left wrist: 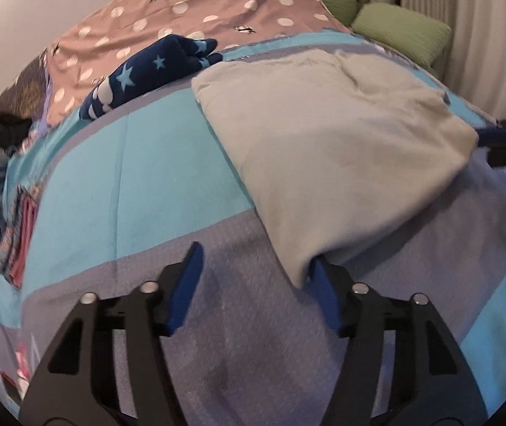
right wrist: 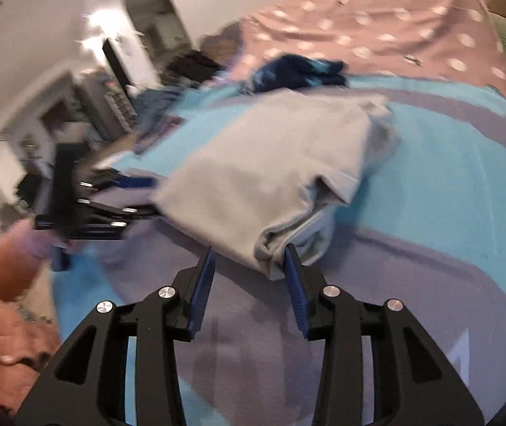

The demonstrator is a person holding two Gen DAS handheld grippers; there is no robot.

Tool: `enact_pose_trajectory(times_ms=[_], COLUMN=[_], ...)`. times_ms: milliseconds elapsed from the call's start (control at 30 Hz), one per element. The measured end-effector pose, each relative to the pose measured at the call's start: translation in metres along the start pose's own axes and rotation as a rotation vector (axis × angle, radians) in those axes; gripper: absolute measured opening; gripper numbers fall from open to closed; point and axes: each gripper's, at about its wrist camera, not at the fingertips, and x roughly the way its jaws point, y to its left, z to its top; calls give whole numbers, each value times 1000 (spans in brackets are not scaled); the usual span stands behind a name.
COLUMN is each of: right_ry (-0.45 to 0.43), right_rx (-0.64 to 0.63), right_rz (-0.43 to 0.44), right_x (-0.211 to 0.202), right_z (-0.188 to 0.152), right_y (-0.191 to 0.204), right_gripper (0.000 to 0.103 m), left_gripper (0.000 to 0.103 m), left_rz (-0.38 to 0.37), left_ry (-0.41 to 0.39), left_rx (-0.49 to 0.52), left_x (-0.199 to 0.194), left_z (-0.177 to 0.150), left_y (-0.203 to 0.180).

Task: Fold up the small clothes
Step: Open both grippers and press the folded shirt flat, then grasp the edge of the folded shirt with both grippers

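Pale grey garment (left wrist: 327, 149), folded into a rough slab, lies on the blue-and-lilac striped bedspread (left wrist: 118, 184), running away from both sets of jaws toward a navy star-print item (left wrist: 153, 71) beyond. Left gripper (left wrist: 253, 277) spread wide, near corner just touching its right finger. Right gripper (right wrist: 249, 277) likewise released, bunched layered corner between its tips. Right view blurred; fold edges indistinct.
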Motion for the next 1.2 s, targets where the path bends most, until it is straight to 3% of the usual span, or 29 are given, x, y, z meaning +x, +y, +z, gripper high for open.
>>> enact_pose_trajectory(times_ms=[100,233,533,600,700,767,867,967,1000,1033,1133,1200], right_ry=[47,161,111,208,307,369,437,335,259,202,40,-9], right_rx=[-9,-39,-14,-38,-156,-142,-192,-117,-34,26,100,98], right_rz=[20,-92,52,136,131,141,54,-94,-134,-141,-111,-77], right_x=[4,19,21,32,32,23,7,-11,-17,-20,-16,3], right_z=[5,-9,8,8,6,9,0,8,16,21,39,54], right_y=[-4,-13,-22,-21,-15,-21,-24,-35,-42,-46,-39,-26], right_gripper=[41,41,43,45,45,45,43,44,44,44,42,27], left_gripper=[60,60,58,59,60,62,62,48,34,25,20,19], left_rz=[3,8,-46,-42,-40,-34,-35,-58,-102,-143,-248,-250], left_ry=[-15,-16,19,24,27,25,21,19,16,8,-67,-101], left_rx=[-11,-16,-97,-104,-99,-85,-72,-62,-75,-93,-125,-117], left_x=[-5,-7,3,3,2,-1,-8,-20,-25,-30,-46,-40], left_z=[3,1,-3,-4,-7,-9,-12,-14,-12,-9,8,19], left_y=[1,0,3,4,7,9,12,10,10,11,10,6])
